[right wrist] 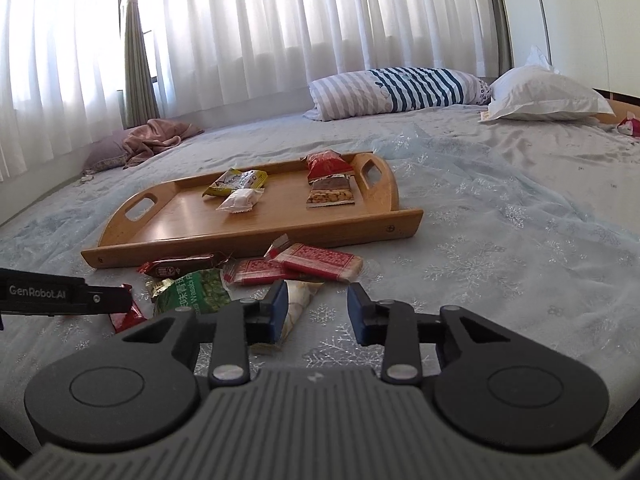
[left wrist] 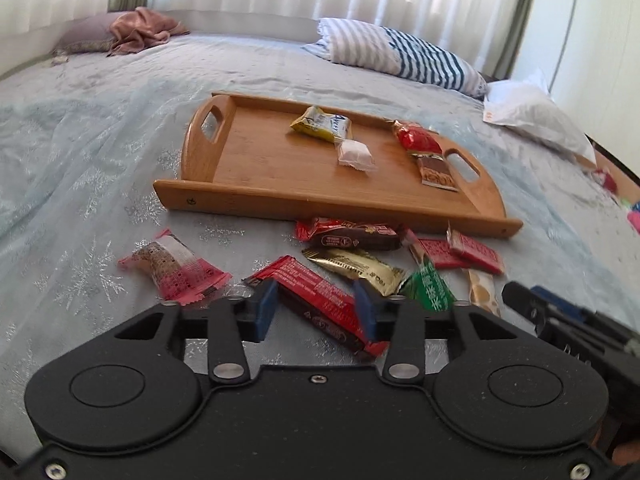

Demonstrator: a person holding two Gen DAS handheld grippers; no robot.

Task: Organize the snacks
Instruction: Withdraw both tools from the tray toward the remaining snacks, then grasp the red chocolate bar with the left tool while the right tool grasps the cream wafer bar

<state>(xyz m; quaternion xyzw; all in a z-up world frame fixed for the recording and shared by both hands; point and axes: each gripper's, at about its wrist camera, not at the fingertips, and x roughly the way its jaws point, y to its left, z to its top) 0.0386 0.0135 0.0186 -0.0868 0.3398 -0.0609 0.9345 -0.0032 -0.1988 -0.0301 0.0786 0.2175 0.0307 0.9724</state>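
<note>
While loose snacks lie on the bedcover just in front of a wooden tray (left wrist: 320, 205), two hand-held grippers reach low toward the pile.

Left gripper (left wrist: 316, 310): its blue pads stand fairly narrow on either side of a long red bar (left wrist: 320, 304), which lies slantwise across the gap. Whether the pads already press on it cannot be told. For a sound hold, they would likely do best closing across the bar's narrow width near its middle, then lifting clear of the gold packet (left wrist: 356, 270) just beside it.

Right gripper (right wrist: 318, 312): the jaws are partly apart and hold nothing. A pale packet (right wrist: 300, 300) lies against the left-hand pad, with bare sheet showing in the gap. This gripper probably needs to shift left to centre that packet before closing.

Beyond the pile, the tray already carries four snacks.

Hard to make out: part of the red bar sits behind a pad, the pale packet's near end is hidden under the finger, and most of the wrapper print is too small to read.
</note>
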